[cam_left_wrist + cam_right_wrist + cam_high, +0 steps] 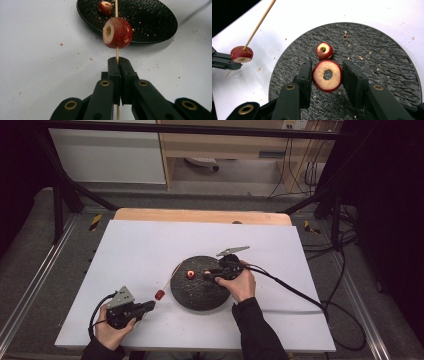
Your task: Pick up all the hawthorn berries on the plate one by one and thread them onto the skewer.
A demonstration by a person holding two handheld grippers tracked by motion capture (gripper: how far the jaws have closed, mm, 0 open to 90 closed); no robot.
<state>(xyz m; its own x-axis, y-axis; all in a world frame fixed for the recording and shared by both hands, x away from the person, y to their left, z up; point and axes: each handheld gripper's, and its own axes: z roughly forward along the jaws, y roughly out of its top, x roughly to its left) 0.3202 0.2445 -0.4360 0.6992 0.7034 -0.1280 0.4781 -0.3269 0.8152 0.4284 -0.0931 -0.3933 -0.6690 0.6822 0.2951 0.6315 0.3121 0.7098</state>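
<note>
Red cored fruit pieces are being handled at a white table (150, 245). Nearest, at about seven o'clock in the high view, a thin wooden skewer (116, 53) is clamped between the closed jaws of the left gripper (148, 306), and one round red cored fruit (117, 32) is threaded on it just beyond the jaw tips, clear of the table. Farther in, toward four o'clock of centre, a second red fruit piece with a pale cut face and a hole through its middle (327, 75) is gripped from both sides by the right gripper (207, 276); its jaws are closed onto the fruit, held above a round black textured plate (387, 70). Beyond that, at roughly twelve o'clock from the held piece, a smaller red cored fruit (324, 51) is lying on the plate amid scattered crumbs (361, 58).
</note>
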